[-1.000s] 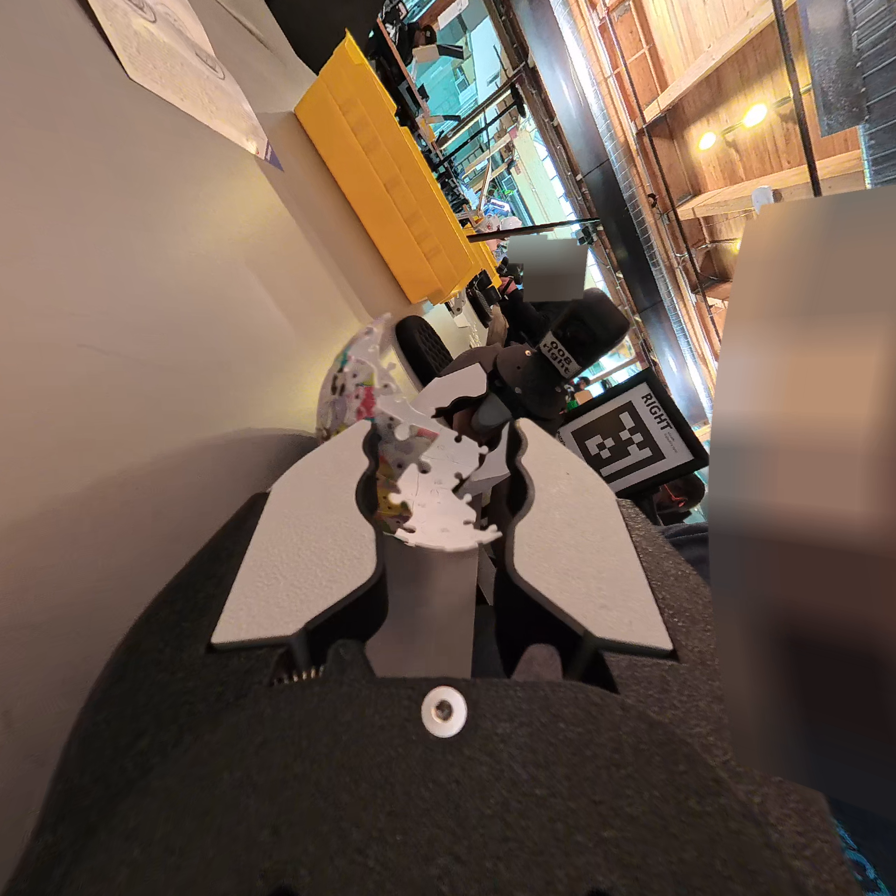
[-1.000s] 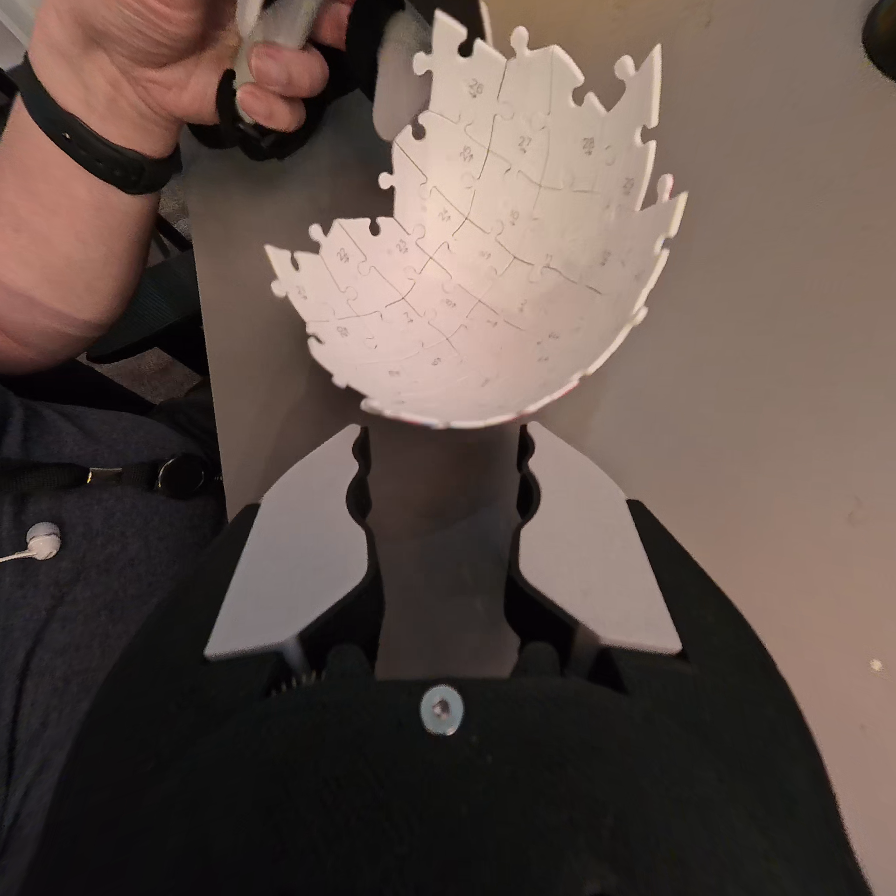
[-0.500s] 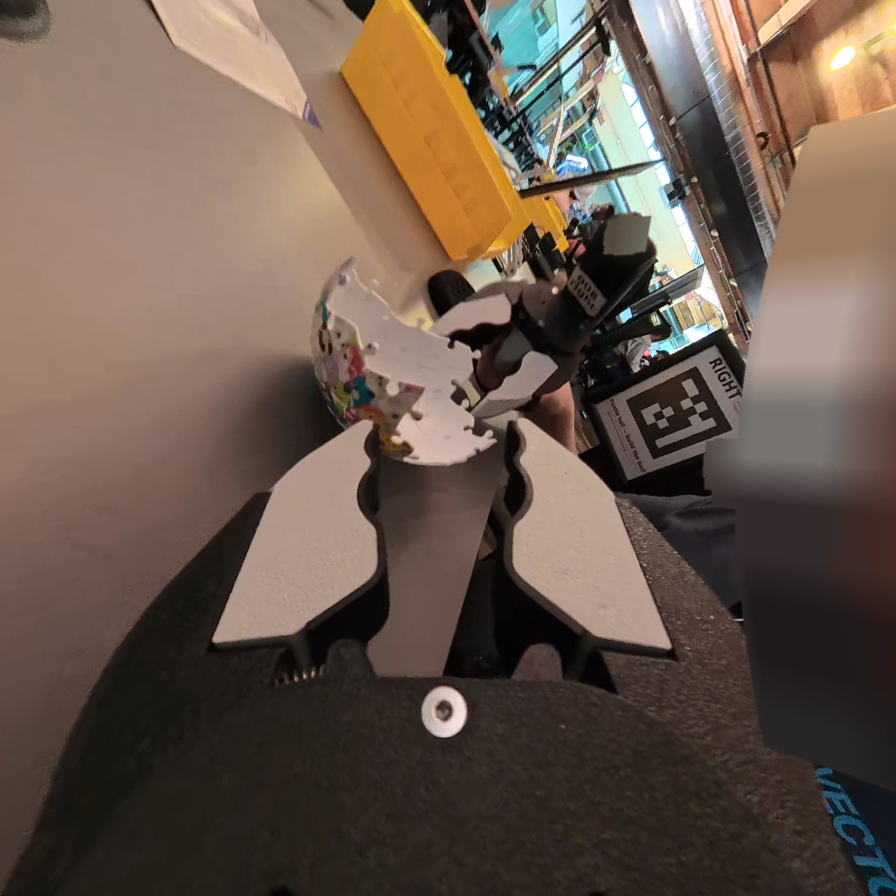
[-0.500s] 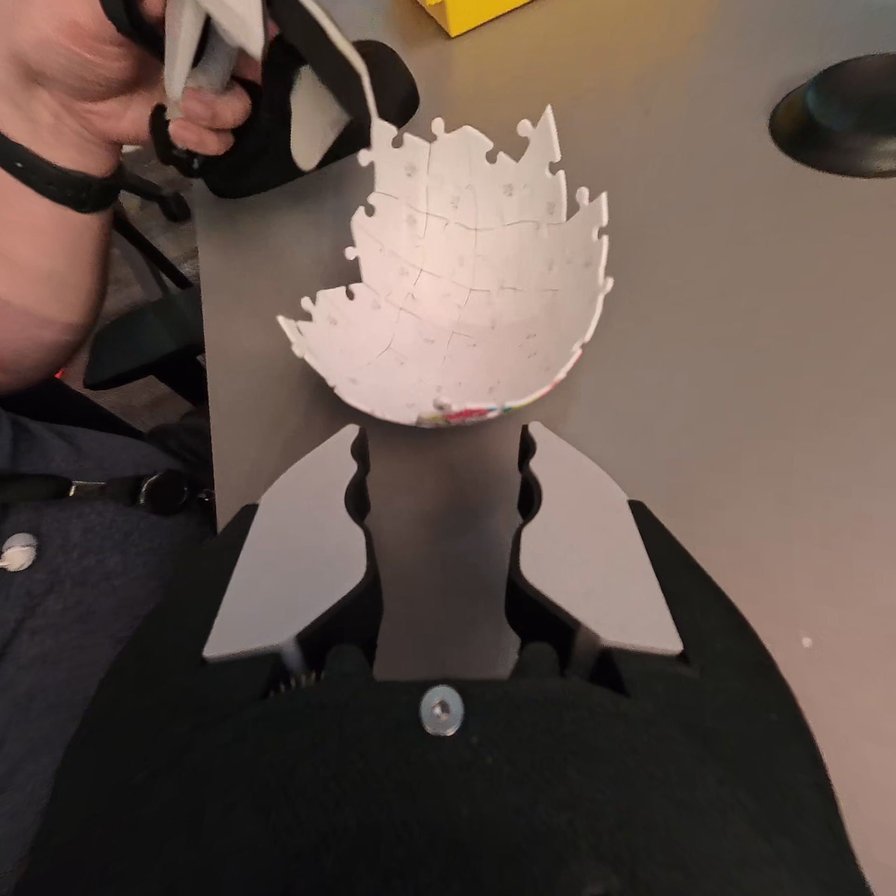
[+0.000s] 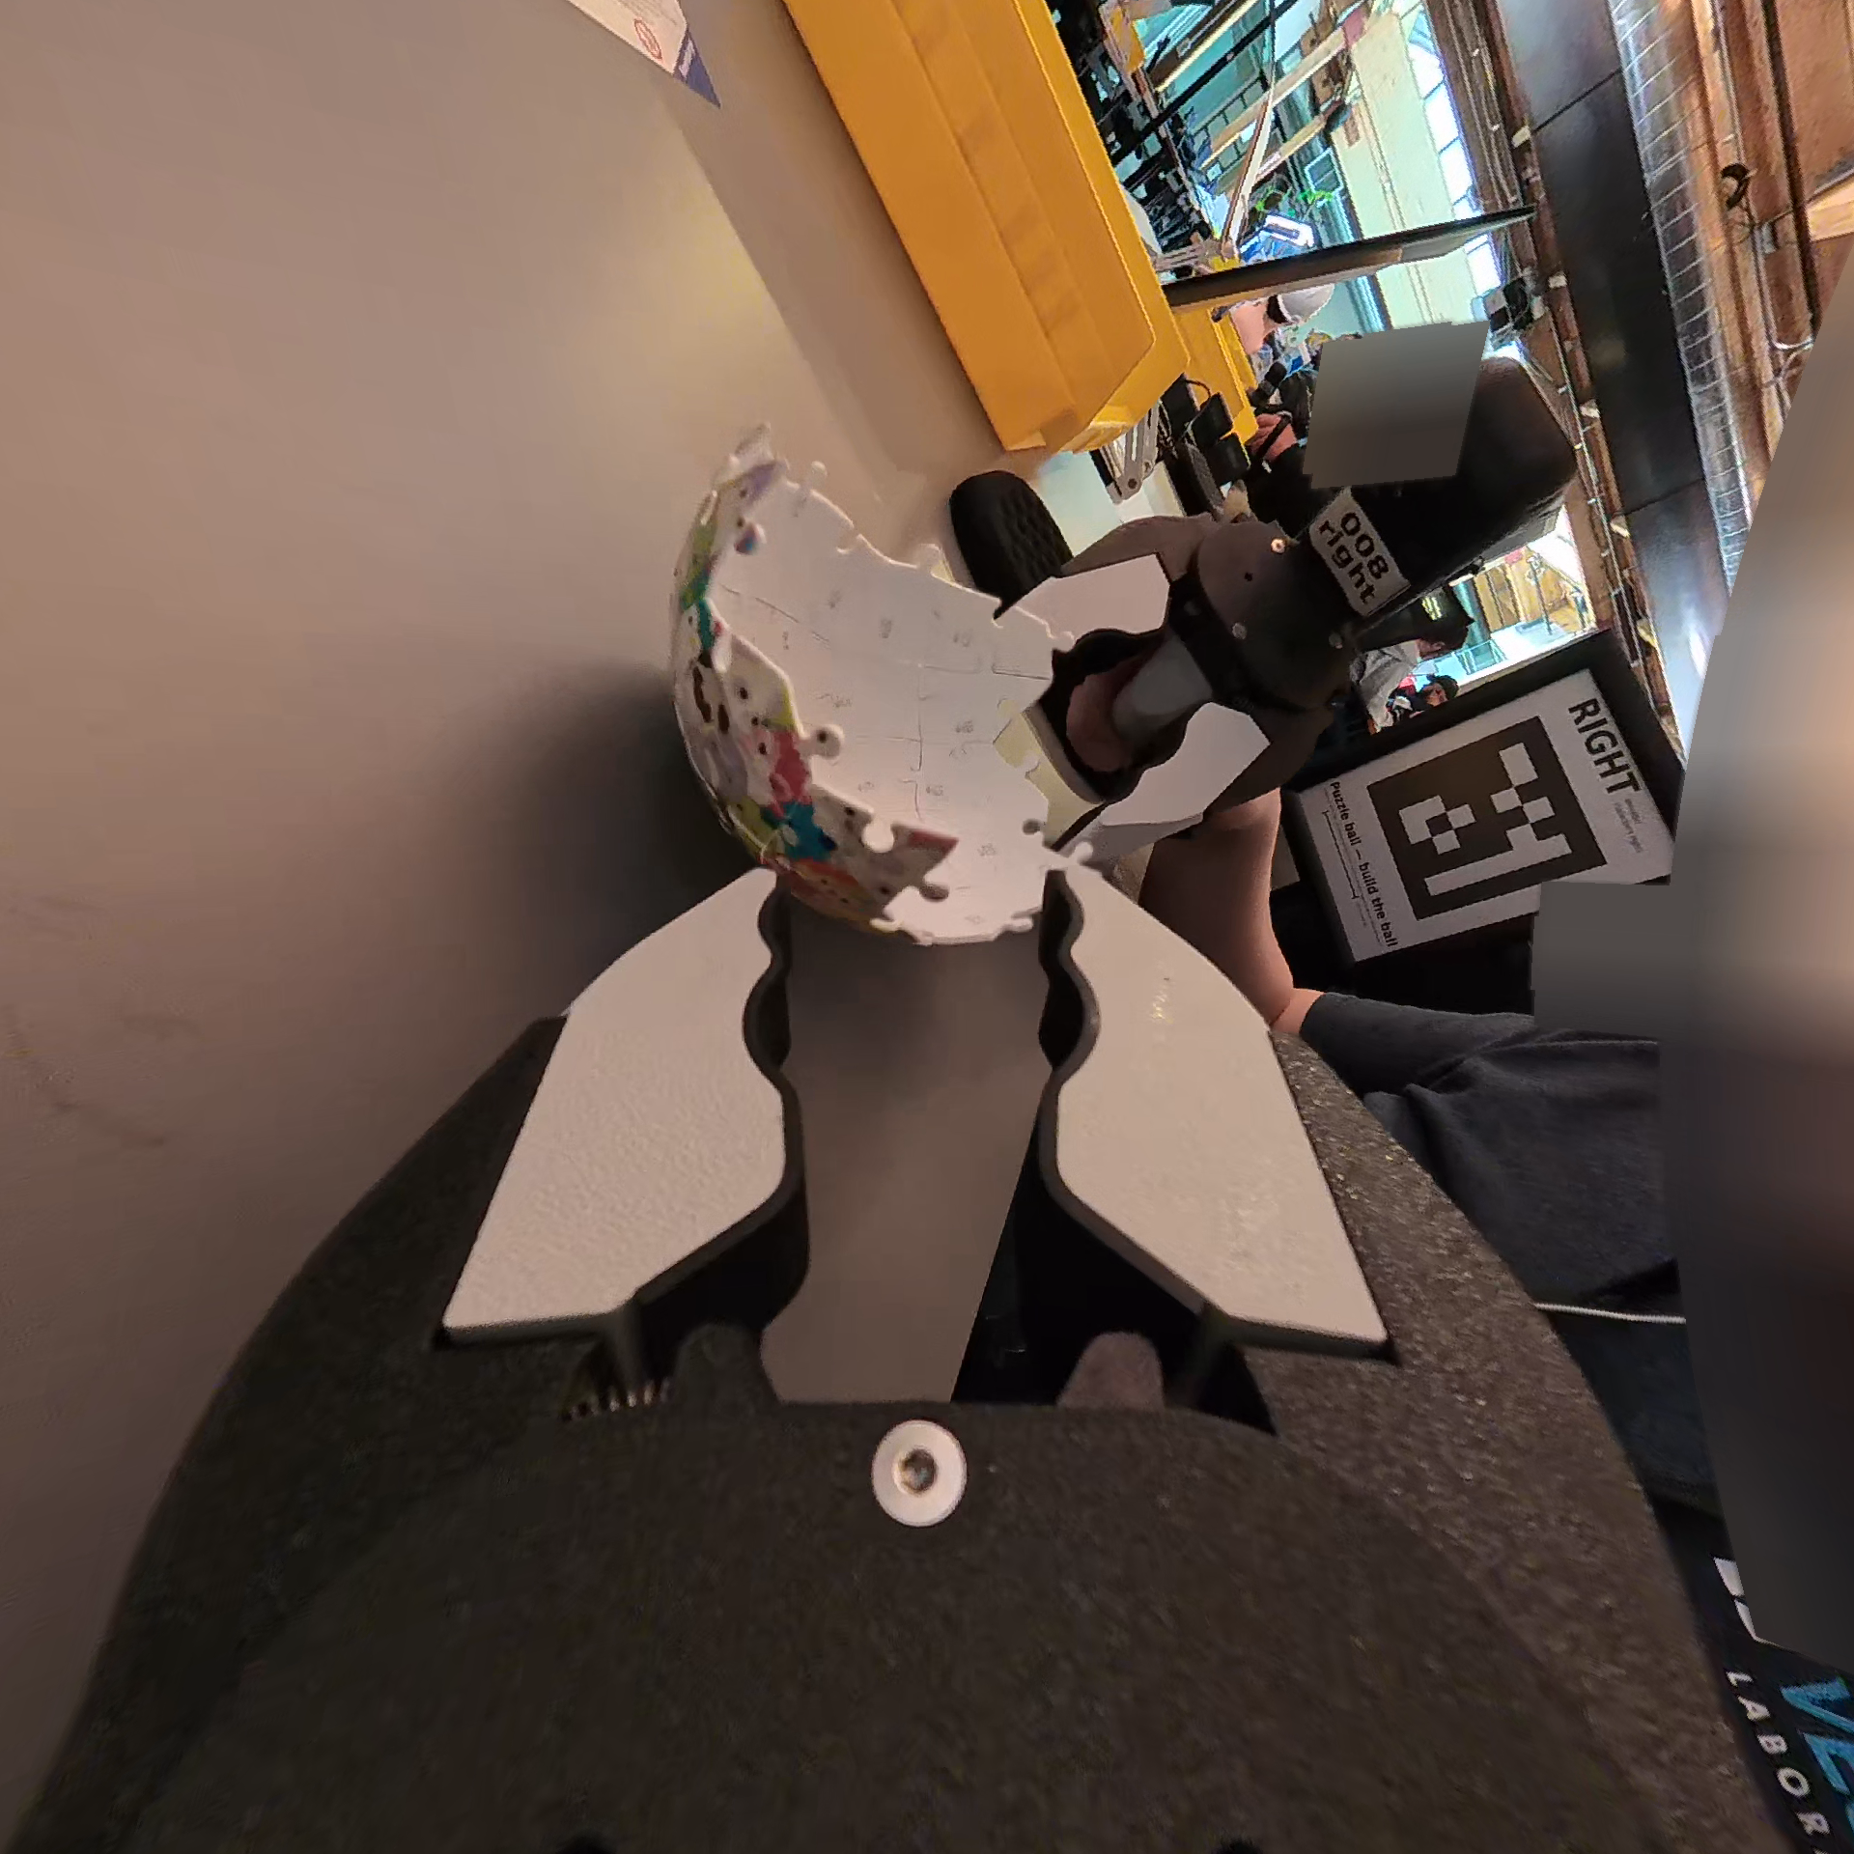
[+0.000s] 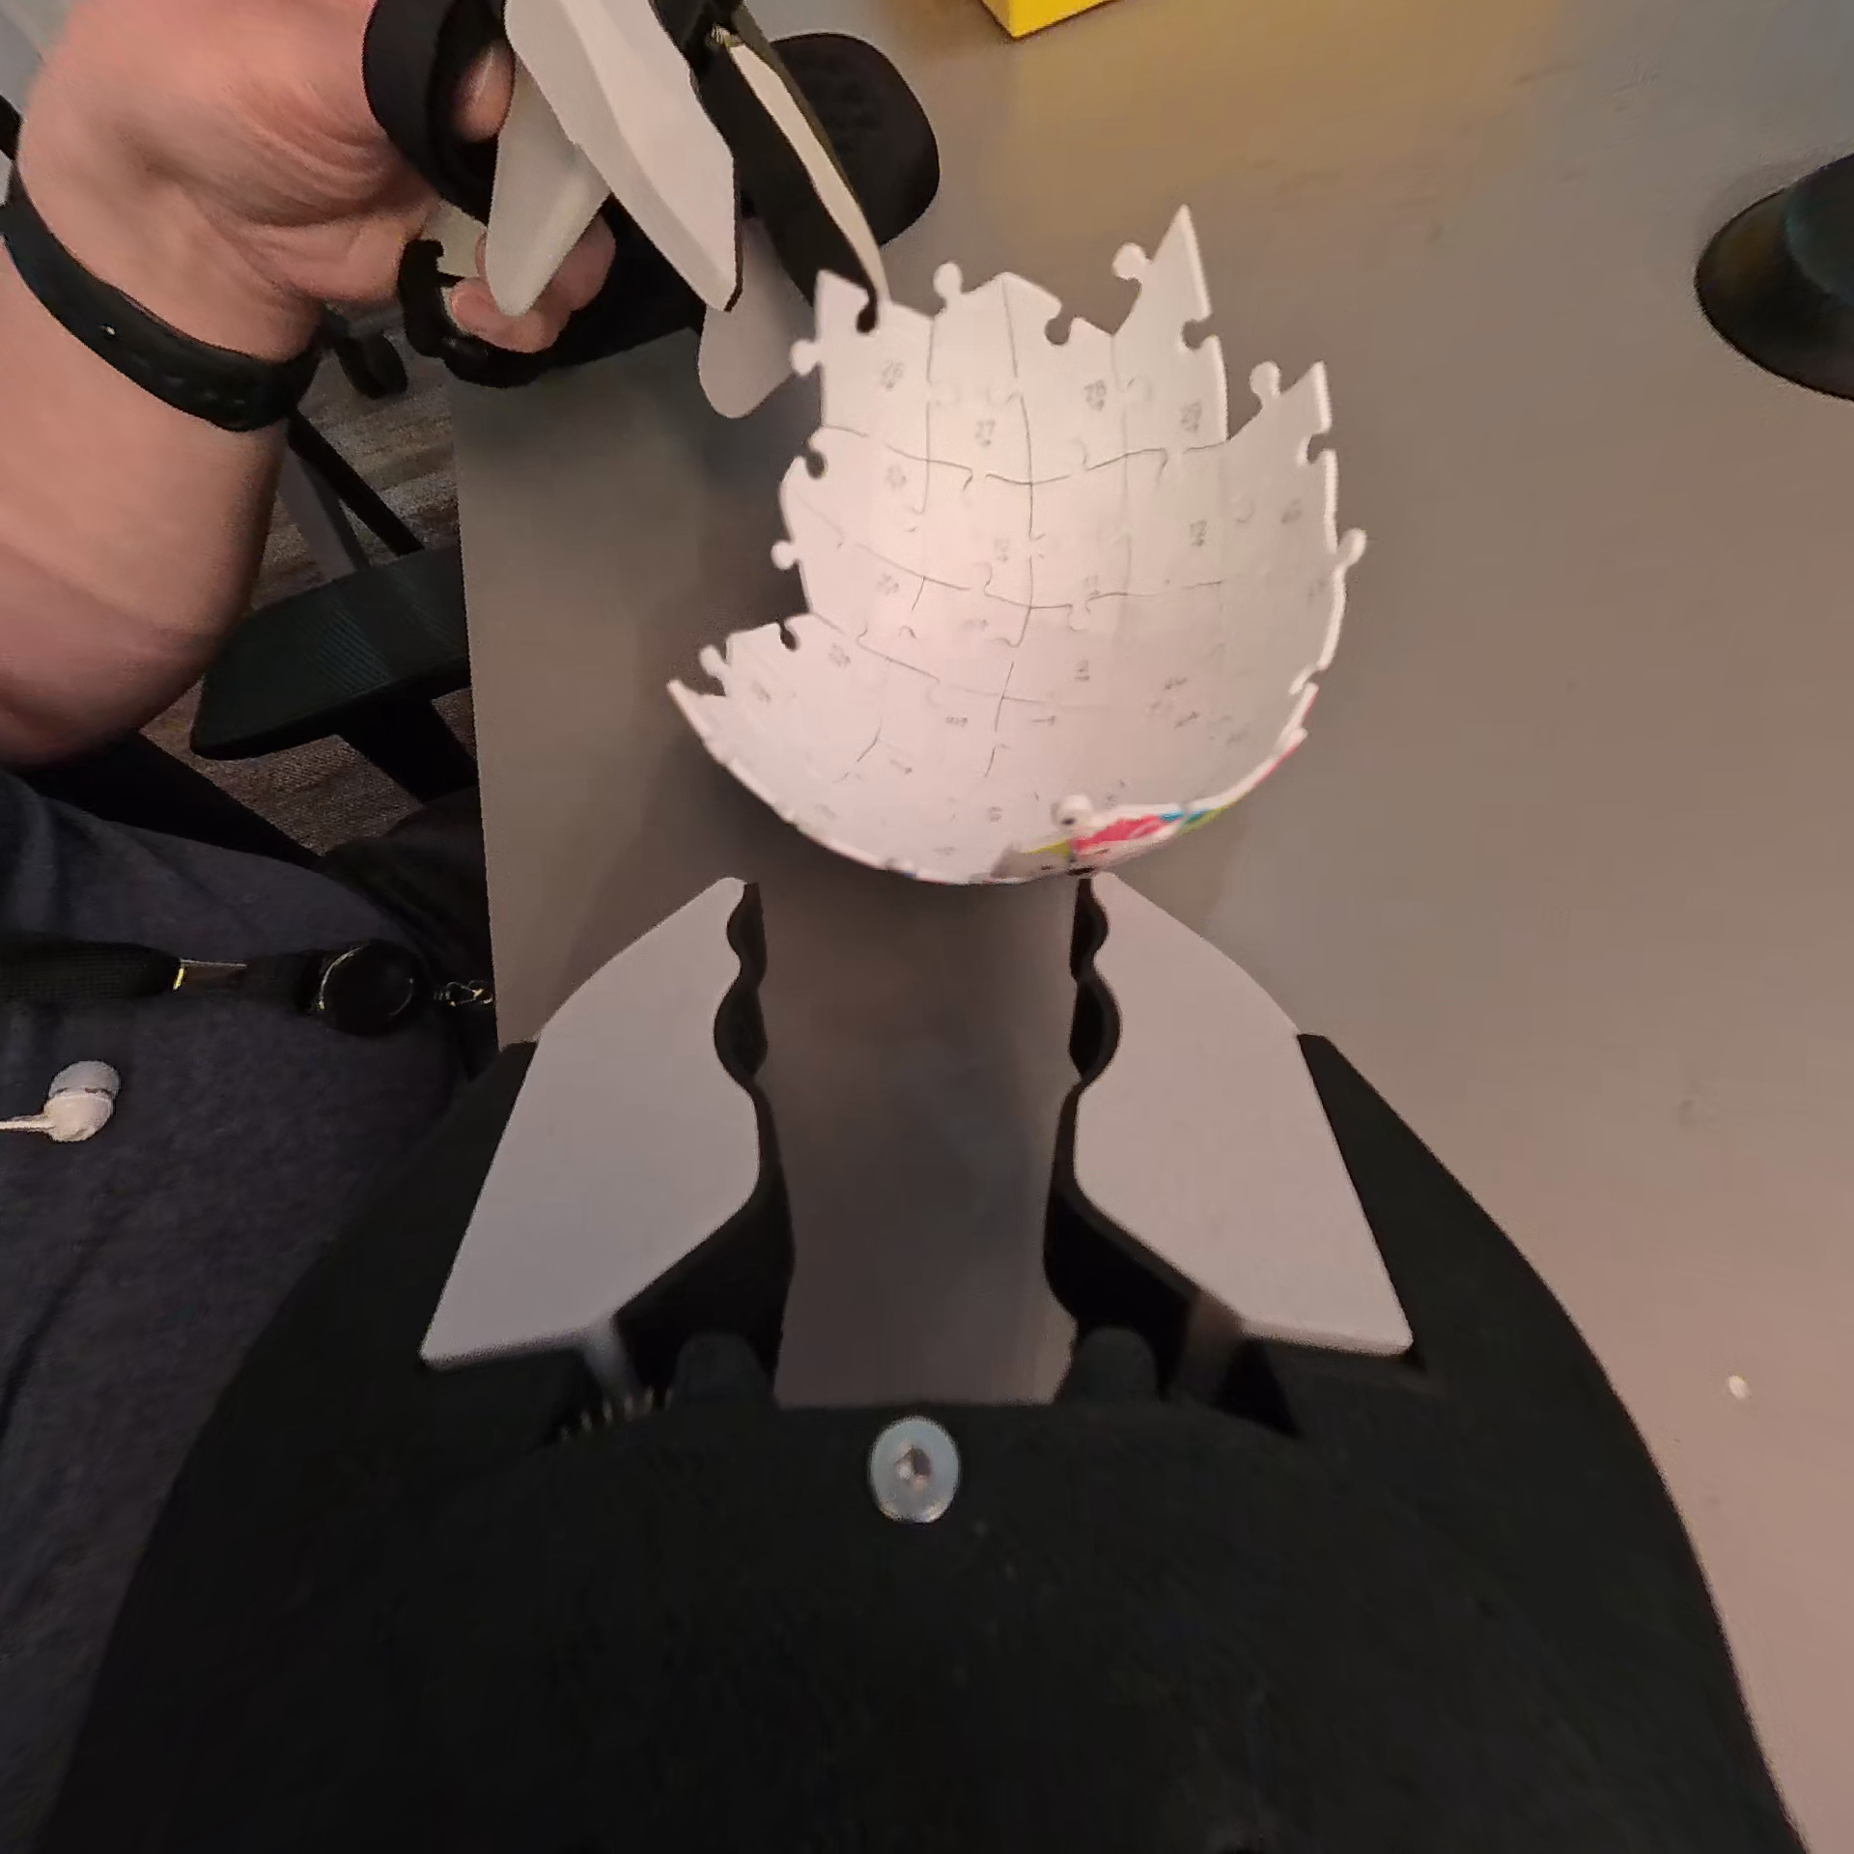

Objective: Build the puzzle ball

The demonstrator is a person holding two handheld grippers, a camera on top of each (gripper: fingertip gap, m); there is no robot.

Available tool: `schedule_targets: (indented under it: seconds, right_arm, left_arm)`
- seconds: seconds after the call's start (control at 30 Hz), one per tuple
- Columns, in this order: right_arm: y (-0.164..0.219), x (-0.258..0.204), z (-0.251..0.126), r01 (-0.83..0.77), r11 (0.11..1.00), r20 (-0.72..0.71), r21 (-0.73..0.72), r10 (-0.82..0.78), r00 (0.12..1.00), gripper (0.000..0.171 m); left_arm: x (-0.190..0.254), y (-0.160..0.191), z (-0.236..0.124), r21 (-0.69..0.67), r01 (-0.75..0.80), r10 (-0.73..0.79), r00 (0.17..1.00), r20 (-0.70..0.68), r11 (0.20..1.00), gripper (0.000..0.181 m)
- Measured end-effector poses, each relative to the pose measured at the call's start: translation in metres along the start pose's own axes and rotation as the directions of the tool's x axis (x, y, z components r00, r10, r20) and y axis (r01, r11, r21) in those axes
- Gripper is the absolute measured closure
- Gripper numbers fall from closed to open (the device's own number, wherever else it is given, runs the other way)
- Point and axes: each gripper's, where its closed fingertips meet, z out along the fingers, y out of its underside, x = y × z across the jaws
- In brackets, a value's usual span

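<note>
The puzzle ball (image 6: 1053, 602) is a half-built shell, white inside and coloured outside, open side up on the grey table (image 6: 1505, 803). My right gripper (image 6: 915, 888) is open, its tips just short of the shell's near rim. My left gripper (image 5: 913, 888) is open, with the shell's (image 5: 853, 722) lower edge at its tips. In the right wrist view the left gripper (image 6: 803, 341), held by a hand (image 6: 201, 181), is at the shell's far left rim. In the left wrist view the right gripper (image 5: 1043, 732) is open at the shell's right rim.
Yellow bins (image 5: 1023, 201) stand along the far side of the table. A black round object (image 6: 1786, 291) lies to the right of the shell. The table's edge (image 6: 472, 702) runs close on the left, with a chair (image 6: 331, 662) and the person's dark clothing (image 6: 150, 1154) beyond. A marker sign (image 5: 1455, 823) stands behind. The gap from one gripper's tips to the other's is roughly 12 cm. The black round object (image 6: 1786, 291) is about equally far from each gripper, around 25 cm.
The left gripper has drawn back: the shell, which reached between its fingers, now lies at their tips. In the right wrist view the left gripper has come down to the shell's far left rim. Both stay open.
</note>
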Motion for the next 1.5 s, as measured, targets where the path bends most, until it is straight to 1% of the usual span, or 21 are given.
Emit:
schedule_targets:
  seconds: [0.1,0.2,0.4,0.63,0.9,1.03,1.1,1.2,1.27,1.33,1.4,1.43,1.47,1.5]
  right_arm:
    - [0.002,-0.001,0.000,-0.010,1.000,0.004,-0.016,0.010,1.000,0.111]
    - [0.008,0.003,-0.001,-0.008,0.999,-0.025,-0.048,0.007,1.000,0.111]
    - [0.007,0.015,-0.005,-0.025,0.999,-0.072,-0.032,0.023,0.997,0.111]
    - [0.006,0.017,-0.005,-0.021,0.999,-0.078,-0.029,0.019,0.997,0.111]
    - [0.002,0.022,-0.003,-0.010,1.000,-0.095,-0.025,0.008,0.995,0.111]
    - [0.000,0.023,-0.002,-0.011,1.000,-0.090,-0.013,0.010,0.996,0.111]
    - [-0.001,0.022,-0.001,-0.012,1.000,-0.076,-0.006,0.011,0.997,0.111]
    - [-0.001,0.026,-0.001,-0.008,1.000,-0.080,-0.021,0.006,0.997,0.111]
    - [0.003,0.033,-0.005,0.000,0.998,-0.115,-0.056,-0.006,0.993,0.111]
    - [0.008,0.042,-0.015,-0.003,0.998,-0.158,-0.070,-0.008,0.987,0.111]
    - [0.009,0.051,-0.030,-0.011,0.999,-0.207,-0.041,0.002,0.978,0.112]
    - [0.007,0.056,-0.039,0.000,1.000,-0.235,-0.002,-0.001,0.972,0.115]
    - [-0.001,0.059,-0.050,0.037,0.997,-0.272,0.065,-0.017,0.962,0.122]
    - [-0.015,0.063,-0.066,0.103,0.980,-0.337,0.170,-0.041,0.941,0.127]
  left_arm:
    - [-0.001,-0.001,0.002,0.003,0.003,-0.003,1.000,-0.006,1.000,0.134]
    - [-0.001,0.000,0.005,-0.004,0.007,-0.007,1.000,-0.015,1.000,0.134]
    - [-0.007,-0.007,0.009,0.001,0.004,-0.004,1.000,-0.010,1.000,0.136]
    - [-0.012,-0.013,0.010,0.016,0.014,-0.013,1.000,-0.012,1.000,0.135]
    - [-0.012,-0.018,0.002,0.046,0.017,-0.016,1.000,-0.017,0.999,0.135]
    - [-0.013,-0.016,-0.009,0.052,-0.001,0.000,1.000,0.018,0.999,0.135]
    - [-0.016,-0.013,-0.018,0.049,0.005,-0.007,0.999,0.044,0.999,0.135]
    - [-0.010,-0.014,-0.037,0.095,-0.012,0.008,0.999,0.048,0.995,0.135]
    - [-0.005,-0.019,-0.059,0.146,-0.056,0.046,0.996,0.075,0.988,0.135]
    - [0.000,-0.027,-0.088,0.206,-0.131,0.102,0.984,0.145,0.970,0.135]
    - [0.008,-0.038,-0.124,0.278,-0.269,0.199,0.946,0.254,0.922,0.135]
    - [0.014,-0.045,-0.142,0.309,-0.360,0.260,0.911,0.321,0.880,0.135]
    - [0.020,-0.050,-0.161,0.328,-0.448,0.312,0.866,0.391,0.831,0.133]
    - [0.024,-0.053,-0.178,0.339,-0.519,0.343,0.819,0.459,0.785,0.133]
